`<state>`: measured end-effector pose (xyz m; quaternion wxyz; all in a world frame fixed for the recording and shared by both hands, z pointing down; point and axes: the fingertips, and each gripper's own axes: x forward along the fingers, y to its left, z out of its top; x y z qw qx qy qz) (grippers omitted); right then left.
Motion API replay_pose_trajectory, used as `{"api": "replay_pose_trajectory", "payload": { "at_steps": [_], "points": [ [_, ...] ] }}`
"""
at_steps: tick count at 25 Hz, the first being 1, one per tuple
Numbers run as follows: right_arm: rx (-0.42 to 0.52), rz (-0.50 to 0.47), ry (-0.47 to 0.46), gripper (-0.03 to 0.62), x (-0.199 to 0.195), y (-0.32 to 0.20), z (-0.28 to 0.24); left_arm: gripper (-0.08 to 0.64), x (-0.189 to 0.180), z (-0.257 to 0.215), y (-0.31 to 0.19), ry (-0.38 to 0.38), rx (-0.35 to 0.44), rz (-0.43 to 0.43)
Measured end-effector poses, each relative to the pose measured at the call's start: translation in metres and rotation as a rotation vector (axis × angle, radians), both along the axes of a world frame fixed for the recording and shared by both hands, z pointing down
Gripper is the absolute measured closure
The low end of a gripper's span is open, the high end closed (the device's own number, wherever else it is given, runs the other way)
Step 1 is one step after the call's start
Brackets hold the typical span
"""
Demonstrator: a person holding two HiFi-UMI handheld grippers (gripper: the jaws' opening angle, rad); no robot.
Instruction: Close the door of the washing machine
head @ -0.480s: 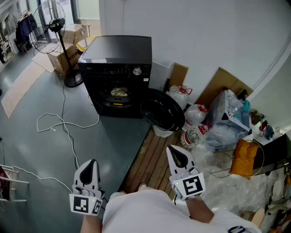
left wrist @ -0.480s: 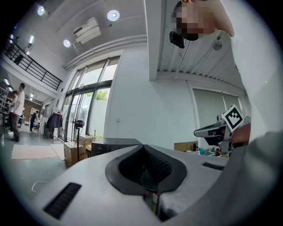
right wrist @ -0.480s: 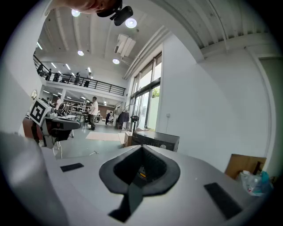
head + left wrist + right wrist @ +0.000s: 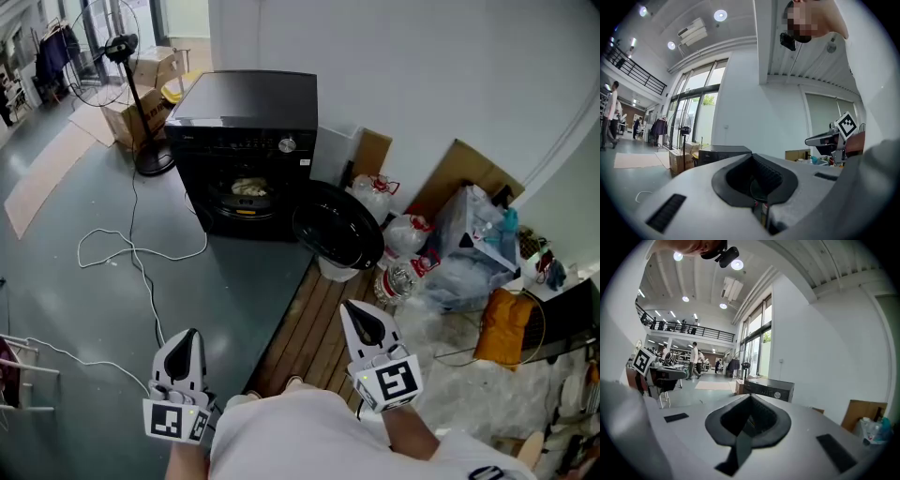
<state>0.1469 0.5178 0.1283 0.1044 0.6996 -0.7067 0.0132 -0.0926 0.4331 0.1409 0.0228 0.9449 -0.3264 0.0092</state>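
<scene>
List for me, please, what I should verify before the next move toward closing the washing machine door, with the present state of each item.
1. Door free to swing: it hangs open at the right of the washing machine, nothing against it: ok.
2. Laundry clear of the opening's rim: cannot tell.
3. Right gripper empty, jaws together: ok.
4. Left gripper empty, jaws together: ok.
5. Grippers near the door: both far from it: not ok.
6. Floor path clear: white cable lies looped across it: not ok.
</scene>
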Motion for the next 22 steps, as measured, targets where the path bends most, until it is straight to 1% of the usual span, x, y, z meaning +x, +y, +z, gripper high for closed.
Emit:
{"api": "replay_pose_trajectory", "payload": {
  "at_steps": [4,5,6,7,8,9,14,19,22],
  "points": [
    [0.018,0.008,-0.024,0.593,0.008,-0.001,0.001,0.557,0.001,0.005,0.002,-0.006,-0.010,-0.001],
    [0.016,0.006,-0.025,0.538,0.011,-0.001,0.002,0.557,0.001,0.006,0.002,-0.007,-0.012,-0.003],
    [0.011,0.006,-0.026,0.464,0.015,-0.002,0.003,0.557,0.001,0.007,0.002,-0.009,-0.014,-0.004],
    [0.005,0.009,-0.025,0.418,0.021,-0.002,0.005,0.557,0.003,0.008,0.003,-0.010,-0.016,-0.005],
    [-0.001,0.013,-0.024,0.392,0.028,-0.003,0.006,0.557,0.005,0.009,0.003,-0.012,-0.018,-0.006],
    [-0.007,0.018,-0.021,0.380,0.035,-0.002,0.007,0.557,0.007,0.010,0.003,-0.014,-0.019,-0.007],
    [-0.023,0.035,-0.014,0.353,0.062,0.002,0.015,0.557,0.022,0.012,0.005,-0.027,-0.028,-0.016],
    [-0.042,0.003,-0.032,0.342,0.070,0.006,0.028,0.557,0.034,0.005,0.009,-0.047,-0.011,-0.039],
    [-0.049,0.004,-0.039,0.339,0.079,0.004,0.036,0.557,0.040,0.001,0.006,-0.043,-0.005,-0.052]
  ]
}}
